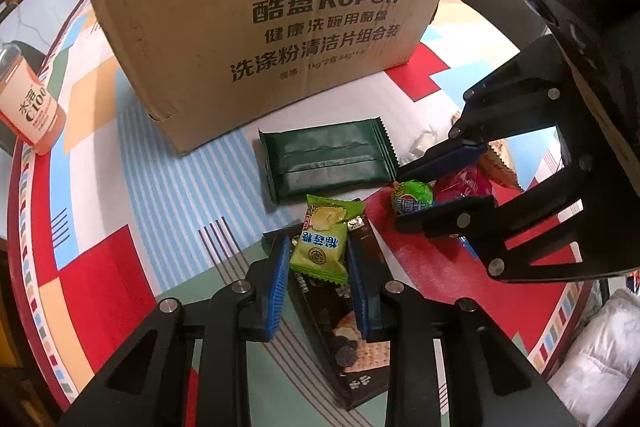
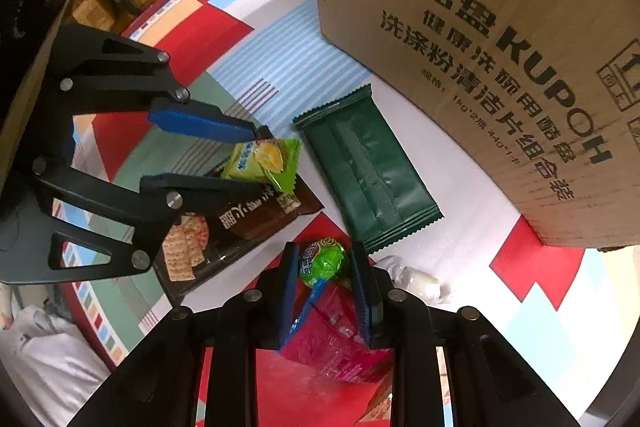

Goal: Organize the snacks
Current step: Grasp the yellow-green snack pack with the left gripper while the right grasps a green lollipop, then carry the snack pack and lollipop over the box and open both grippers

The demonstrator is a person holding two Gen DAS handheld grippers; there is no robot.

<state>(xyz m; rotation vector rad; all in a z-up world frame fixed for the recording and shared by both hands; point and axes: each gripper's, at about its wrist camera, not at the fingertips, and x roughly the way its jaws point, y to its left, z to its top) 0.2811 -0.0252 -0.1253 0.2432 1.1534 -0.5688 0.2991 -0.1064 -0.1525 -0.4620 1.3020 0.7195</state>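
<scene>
Nearest: left claw (image 1: pixel 319 254) closed on durian candy packet (image 1: pixel 320 243), light, crinkly, slippery; best pinched mid-body. Right claw (image 2: pixel 326 269) closed around green wrapped candy (image 2: pixel 322 261), small, firm. Beyond: dark green packet (image 1: pixel 326 161) flat on bench (image 1: pixel 168 187); farthest, cardboard box (image 1: pixel 264 11).

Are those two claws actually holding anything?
Left gripper pinches the light-green candy packet by its sides. Right gripper straddles the green lollipop; grip unclear.

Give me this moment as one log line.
left tool: shut on light-green candy packet | right tool: around green round candy, grip unclear | cardboard box: behind, upright
</scene>
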